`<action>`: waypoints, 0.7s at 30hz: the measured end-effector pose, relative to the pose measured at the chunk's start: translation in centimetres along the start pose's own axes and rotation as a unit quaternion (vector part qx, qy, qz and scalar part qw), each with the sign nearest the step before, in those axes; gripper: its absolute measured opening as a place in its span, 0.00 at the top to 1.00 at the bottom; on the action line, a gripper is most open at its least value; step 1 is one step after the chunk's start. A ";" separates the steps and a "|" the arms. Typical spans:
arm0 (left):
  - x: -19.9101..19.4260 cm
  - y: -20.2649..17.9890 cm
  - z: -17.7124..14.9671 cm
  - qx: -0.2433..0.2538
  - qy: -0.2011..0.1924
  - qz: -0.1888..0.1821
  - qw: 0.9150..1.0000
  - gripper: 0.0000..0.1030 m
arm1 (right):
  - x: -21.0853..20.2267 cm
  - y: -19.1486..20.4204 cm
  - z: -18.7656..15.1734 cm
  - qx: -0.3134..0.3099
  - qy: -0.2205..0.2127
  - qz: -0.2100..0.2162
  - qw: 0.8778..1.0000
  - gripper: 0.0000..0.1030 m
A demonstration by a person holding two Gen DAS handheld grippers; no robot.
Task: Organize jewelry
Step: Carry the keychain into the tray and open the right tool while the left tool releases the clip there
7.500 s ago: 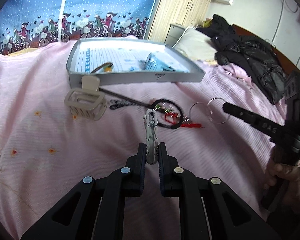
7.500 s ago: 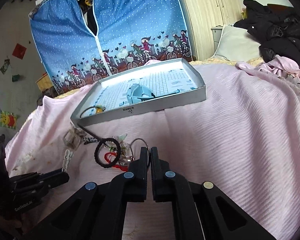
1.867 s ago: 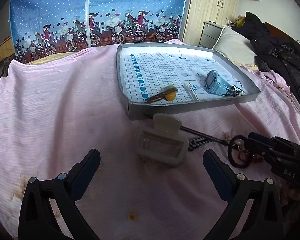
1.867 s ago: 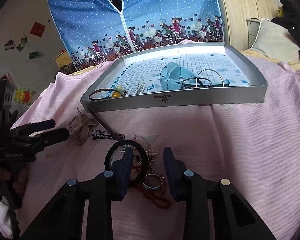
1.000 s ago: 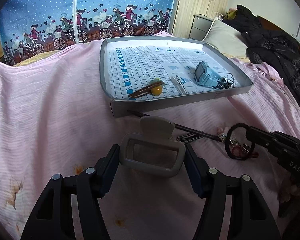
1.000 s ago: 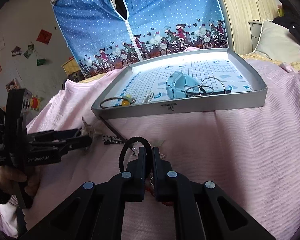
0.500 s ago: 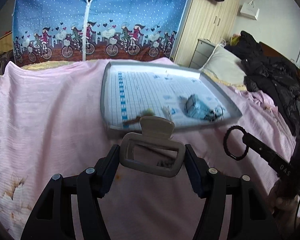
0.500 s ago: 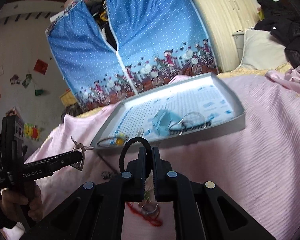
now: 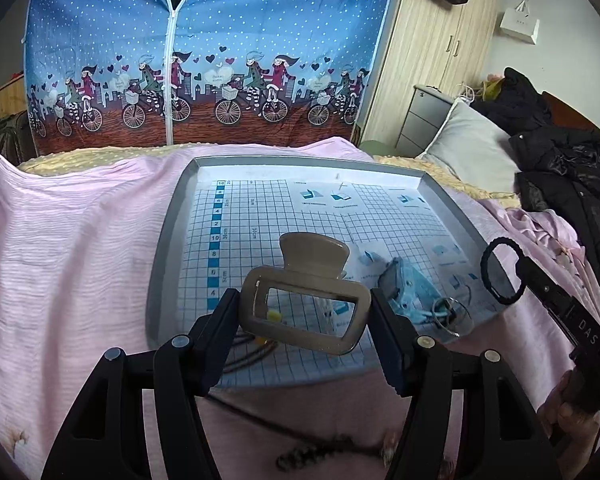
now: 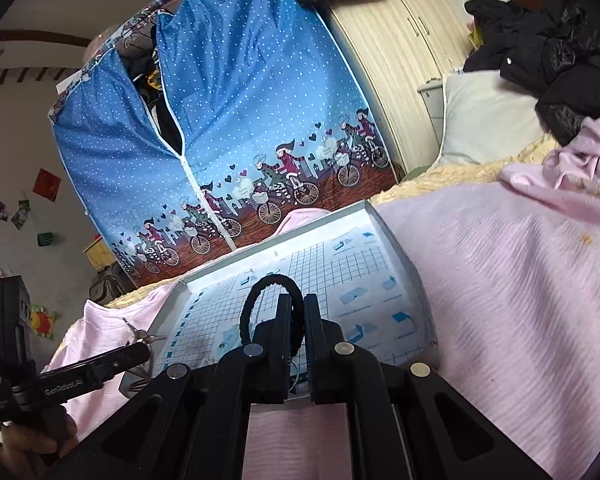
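My left gripper (image 9: 305, 312) is shut on a beige hair claw clip (image 9: 312, 250), held in the air over the near edge of the grey tray (image 9: 168, 248). In the tray lie a blue watch (image 9: 404, 292), thin ring hoops (image 9: 448, 314) and a yellow-bead hair tie (image 9: 274, 315). My right gripper (image 10: 296, 300) is shut on a black hair tie (image 10: 272, 278), raised above the tray (image 10: 400, 252). From the left wrist view the black hair tie (image 9: 485, 270) hangs over the tray's right rim. The left gripper (image 10: 140, 350) shows at the tray's left side.
The tray rests on a pink bedspread (image 9: 68, 264). A dark braided cord (image 9: 320, 448) lies on the bed below the left gripper. A grey pillow (image 9: 472, 152) and black jacket (image 9: 572, 168) sit at the right. A blue fabric wardrobe (image 9: 220, 60) stands behind.
Both grippers have risen from the bed and moved forward to the tray, the left carrying the claw clip, the right carrying the black hair tie.
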State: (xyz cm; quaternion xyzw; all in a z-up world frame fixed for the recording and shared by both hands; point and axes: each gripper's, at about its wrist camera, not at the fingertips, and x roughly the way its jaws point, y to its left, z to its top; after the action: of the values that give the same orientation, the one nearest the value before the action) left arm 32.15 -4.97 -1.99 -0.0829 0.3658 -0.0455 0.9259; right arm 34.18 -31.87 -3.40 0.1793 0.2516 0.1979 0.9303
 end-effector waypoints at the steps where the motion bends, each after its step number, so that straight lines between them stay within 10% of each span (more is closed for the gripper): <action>1: 0.4 0.0 0.1 -0.003 0.003 0.001 1.000 0.44 | 0.5 -0.1 -0.2 0.002 0.008 0.001 1.000 0.94; 21: 2.8 0.9 -0.2 -0.053 0.032 -0.016 0.998 0.43 | 2.9 0.3 -1.7 -0.020 0.057 -0.013 0.998 0.93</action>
State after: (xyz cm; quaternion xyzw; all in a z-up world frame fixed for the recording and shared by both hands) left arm 34.12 -4.55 -4.19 -0.1359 0.3958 -0.0435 0.9072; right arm 35.55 -29.88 -5.78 0.1460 0.3024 0.2006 0.9203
